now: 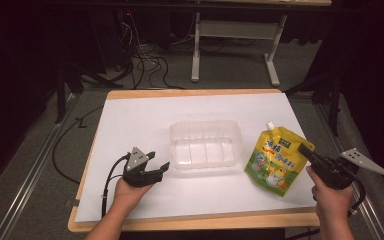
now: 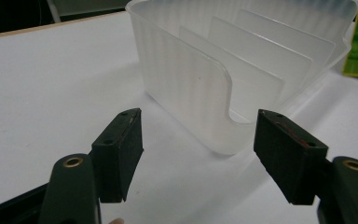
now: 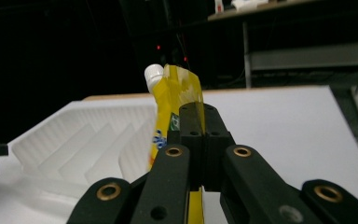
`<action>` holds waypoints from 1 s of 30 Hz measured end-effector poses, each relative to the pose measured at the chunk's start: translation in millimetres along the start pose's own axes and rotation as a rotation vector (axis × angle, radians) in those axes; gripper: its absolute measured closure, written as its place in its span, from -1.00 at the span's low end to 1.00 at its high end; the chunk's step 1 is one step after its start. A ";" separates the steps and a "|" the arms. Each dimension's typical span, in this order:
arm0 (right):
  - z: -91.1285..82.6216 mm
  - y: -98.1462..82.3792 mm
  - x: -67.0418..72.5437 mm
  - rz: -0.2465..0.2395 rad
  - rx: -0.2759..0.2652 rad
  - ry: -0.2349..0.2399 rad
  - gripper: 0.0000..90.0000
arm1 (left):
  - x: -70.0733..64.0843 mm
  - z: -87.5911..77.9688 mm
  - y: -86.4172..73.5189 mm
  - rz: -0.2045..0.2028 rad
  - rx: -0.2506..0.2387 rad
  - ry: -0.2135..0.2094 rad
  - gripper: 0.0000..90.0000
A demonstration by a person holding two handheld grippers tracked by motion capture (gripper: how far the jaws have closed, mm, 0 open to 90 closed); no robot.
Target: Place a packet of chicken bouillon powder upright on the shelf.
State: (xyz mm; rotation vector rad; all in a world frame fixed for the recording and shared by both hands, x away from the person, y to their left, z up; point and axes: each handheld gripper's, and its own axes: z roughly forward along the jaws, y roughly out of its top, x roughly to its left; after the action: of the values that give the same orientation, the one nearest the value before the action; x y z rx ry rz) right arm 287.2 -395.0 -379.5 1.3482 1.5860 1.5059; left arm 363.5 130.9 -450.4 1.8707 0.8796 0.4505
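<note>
A yellow spouted pouch (image 1: 275,159) with a white cap is held at the right of the table, tilted, its lower edge near the white sheet. My right gripper (image 1: 304,148) is shut on the pouch's right edge; in the right gripper view the pouch (image 3: 173,100) rises edge-on from between the closed jaws (image 3: 202,140). A clear plastic bin (image 1: 206,145) with inner dividers stands in the middle. My left gripper (image 1: 159,167) is open just left of the bin's near corner (image 2: 223,135), nothing between its fingers (image 2: 121,149).
A white sheet (image 1: 140,115) covers the wooden tabletop, whose front edge (image 1: 195,222) runs near my hands. Cables and a desk frame (image 1: 235,45) lie on the floor beyond the table.
</note>
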 end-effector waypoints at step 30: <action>-18.6 -20.5 9.8 -0.145 0.040 -0.117 0.58 | -19.0 37.7 14.5 -0.011 -0.028 0.041 0.29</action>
State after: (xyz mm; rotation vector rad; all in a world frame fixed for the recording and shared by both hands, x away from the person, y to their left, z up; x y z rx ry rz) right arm 261.5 -390.3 -392.9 1.2889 1.6111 1.2918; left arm 380.5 89.6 -453.1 1.8359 0.9064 0.4930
